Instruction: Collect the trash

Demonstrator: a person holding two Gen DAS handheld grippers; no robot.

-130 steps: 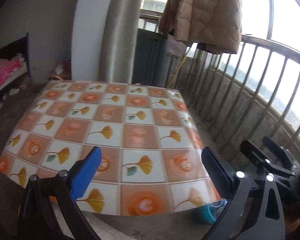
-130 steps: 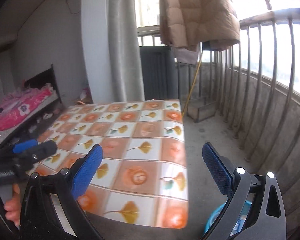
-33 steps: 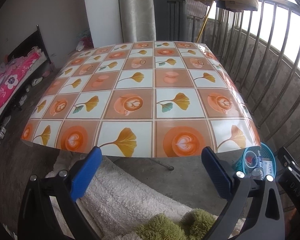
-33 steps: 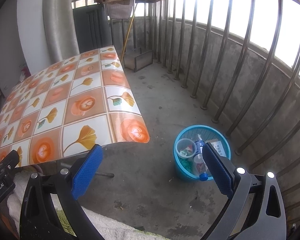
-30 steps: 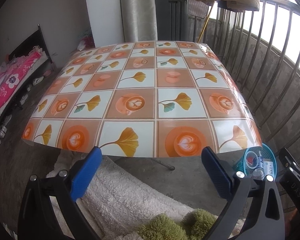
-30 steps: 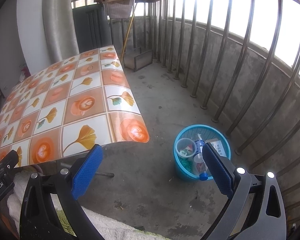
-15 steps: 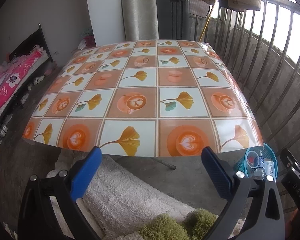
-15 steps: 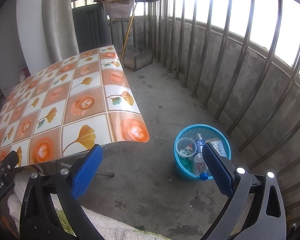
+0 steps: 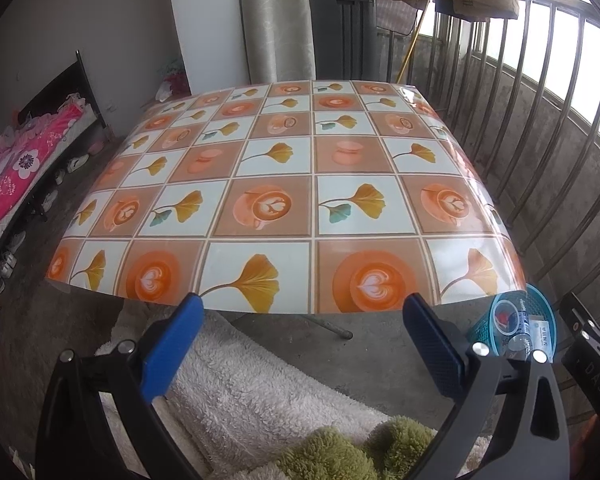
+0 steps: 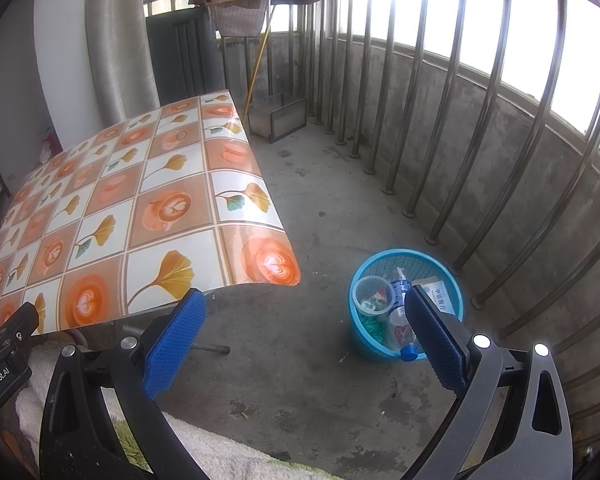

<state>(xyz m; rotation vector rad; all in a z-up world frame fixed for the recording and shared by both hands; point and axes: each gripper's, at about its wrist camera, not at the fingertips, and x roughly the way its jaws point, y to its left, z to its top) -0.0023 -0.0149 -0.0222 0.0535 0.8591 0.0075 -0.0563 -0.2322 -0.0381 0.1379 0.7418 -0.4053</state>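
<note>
Both the left gripper [image 9: 300, 344] and the right gripper [image 10: 304, 330] have their fingers wide apart and hold nothing. The trash sits in the blue basket [image 10: 452, 276] on the floor beside the table [image 10: 140, 208]. The bottle [image 10: 400, 320] leans near the rim, so a bump could tip it out.

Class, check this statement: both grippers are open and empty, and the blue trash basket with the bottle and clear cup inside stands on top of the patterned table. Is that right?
One detail is wrong. The blue trash basket stands on the concrete floor beside the patterned table, not on top of it, as the right wrist view shows. The rest holds: the left gripper and right gripper are open and empty, and the bottle and clear cup lie inside.
</note>
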